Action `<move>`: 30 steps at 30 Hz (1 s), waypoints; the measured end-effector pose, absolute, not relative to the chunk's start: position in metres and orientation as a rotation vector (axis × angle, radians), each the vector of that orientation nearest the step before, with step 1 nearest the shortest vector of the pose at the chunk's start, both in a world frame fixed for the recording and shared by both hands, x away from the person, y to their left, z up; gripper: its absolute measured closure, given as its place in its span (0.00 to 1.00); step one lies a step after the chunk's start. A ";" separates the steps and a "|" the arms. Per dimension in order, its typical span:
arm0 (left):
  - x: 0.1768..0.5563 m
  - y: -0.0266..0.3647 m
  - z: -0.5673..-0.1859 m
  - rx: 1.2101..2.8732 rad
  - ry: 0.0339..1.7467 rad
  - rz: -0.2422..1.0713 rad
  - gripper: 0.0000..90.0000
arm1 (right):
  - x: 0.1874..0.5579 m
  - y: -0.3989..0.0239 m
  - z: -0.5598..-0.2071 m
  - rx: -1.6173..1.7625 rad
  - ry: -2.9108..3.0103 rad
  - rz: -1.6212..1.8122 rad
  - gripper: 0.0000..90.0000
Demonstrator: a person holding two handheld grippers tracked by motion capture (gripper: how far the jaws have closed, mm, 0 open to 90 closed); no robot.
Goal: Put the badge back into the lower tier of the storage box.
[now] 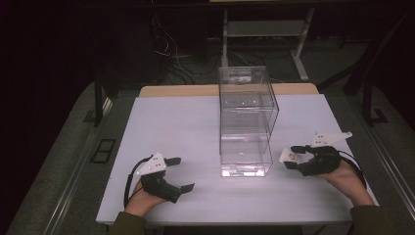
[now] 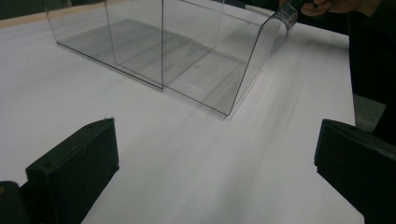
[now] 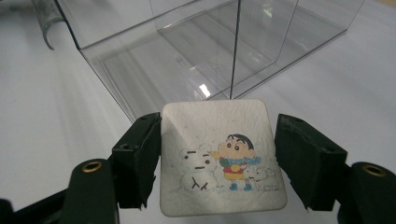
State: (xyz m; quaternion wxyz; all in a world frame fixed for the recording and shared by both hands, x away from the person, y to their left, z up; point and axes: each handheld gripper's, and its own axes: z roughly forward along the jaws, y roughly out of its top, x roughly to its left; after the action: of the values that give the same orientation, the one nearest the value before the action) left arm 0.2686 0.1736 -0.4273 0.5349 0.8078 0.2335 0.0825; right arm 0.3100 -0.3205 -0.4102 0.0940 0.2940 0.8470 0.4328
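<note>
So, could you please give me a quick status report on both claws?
Left claw open, empty. Right claw around coaster; grip unclear. Clear box mid-table, nothing in the way.

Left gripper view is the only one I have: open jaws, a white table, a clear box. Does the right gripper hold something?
Observer: Yes. The right gripper is shut on a square coaster printed with a cartoon boy and a snowman.
Operator: I see only the bottom of the box. Is it tall?
Observer: Yes. In the high view the clear box rises in stacked tiers, at least two of them.
Operator: Where is my gripper relative to it?
Observer: The left gripper is at the near left of the box, apart from it, over the white table. The right gripper is at the near right.
</note>
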 end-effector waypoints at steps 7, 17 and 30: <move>0.268 0.172 -0.428 1.929 0.554 0.189 0.00 | 0.309 -0.325 -0.403 0.890 2.487 1.318 0.36; 0.268 0.172 -0.428 1.923 0.554 0.183 0.00 | 0.304 -0.327 -0.387 0.897 2.456 1.368 0.36; 0.268 0.172 -0.428 1.921 0.556 0.180 0.00 | 0.302 -0.322 -0.374 0.879 2.444 1.387 0.36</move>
State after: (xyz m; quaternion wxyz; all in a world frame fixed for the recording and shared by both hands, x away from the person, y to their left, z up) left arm 0.2684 0.1721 -0.4280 0.5370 0.8071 0.2334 0.0758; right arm 0.3021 -0.3220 -0.3742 0.0983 0.2970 0.8260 0.4688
